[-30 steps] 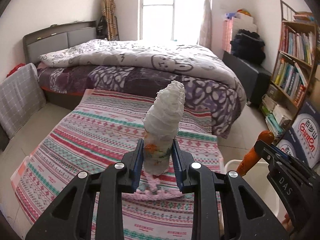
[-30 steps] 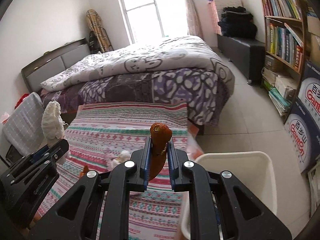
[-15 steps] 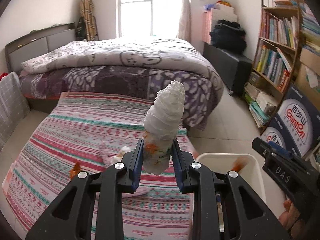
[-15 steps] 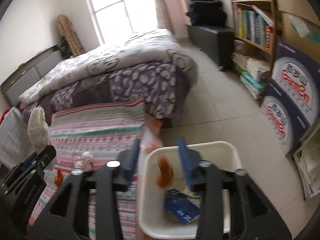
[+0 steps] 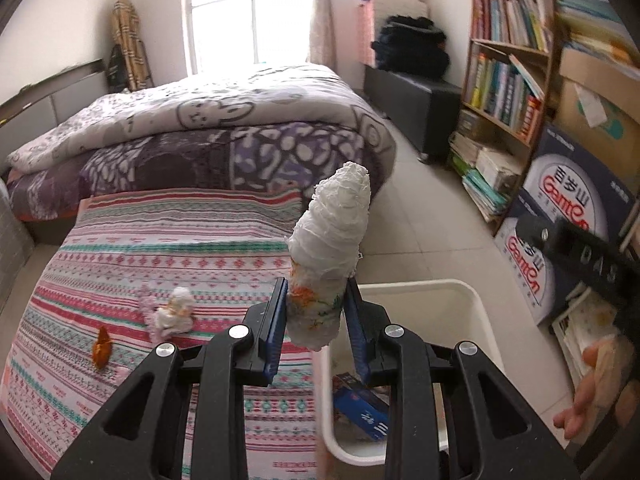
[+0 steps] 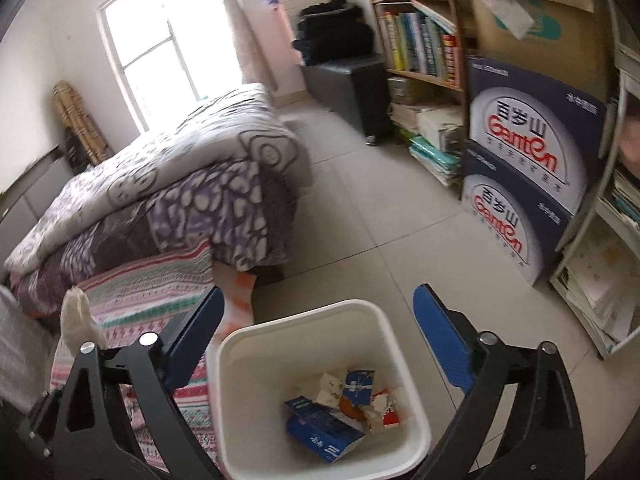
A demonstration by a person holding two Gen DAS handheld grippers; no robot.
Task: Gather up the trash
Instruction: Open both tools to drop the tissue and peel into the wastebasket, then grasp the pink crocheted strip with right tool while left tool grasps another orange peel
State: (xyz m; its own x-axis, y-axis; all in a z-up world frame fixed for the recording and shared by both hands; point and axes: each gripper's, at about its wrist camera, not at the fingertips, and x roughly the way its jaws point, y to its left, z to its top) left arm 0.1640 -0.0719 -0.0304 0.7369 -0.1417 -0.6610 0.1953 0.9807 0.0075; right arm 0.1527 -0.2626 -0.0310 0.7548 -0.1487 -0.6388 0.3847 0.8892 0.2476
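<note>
My left gripper (image 5: 316, 312) is shut on a tall white tissue wad (image 5: 332, 232) with an orange and green print at its base. It hangs over the striped blanket's edge beside the white bin (image 5: 460, 292). My right gripper (image 6: 320, 320) is above the bin (image 6: 248, 360); its jaws are opening wide, with nothing between them. Inside the bin lie a blue carton (image 6: 324, 432), an orange scrap (image 6: 350, 406) and paper bits. On the blanket (image 5: 160, 240) lie a small tissue lump (image 5: 174, 314) and an orange piece (image 5: 101, 348). The held wad (image 6: 78, 316) shows at the left of the right wrist view.
A bed with a purple patterned duvet (image 5: 224, 132) stands behind the blanket. A bookshelf (image 5: 508, 64), stacked books and blue Ganten boxes (image 6: 524, 160) line the right wall. Tiled floor (image 6: 380, 220) lies between them. A hand (image 5: 596, 384) holds the right gripper's body (image 5: 580, 256).
My right gripper swung right over the bin and opened; the orange piece it held dropped in. My left gripper moved right toward the bin, still holding the tissue wad.
</note>
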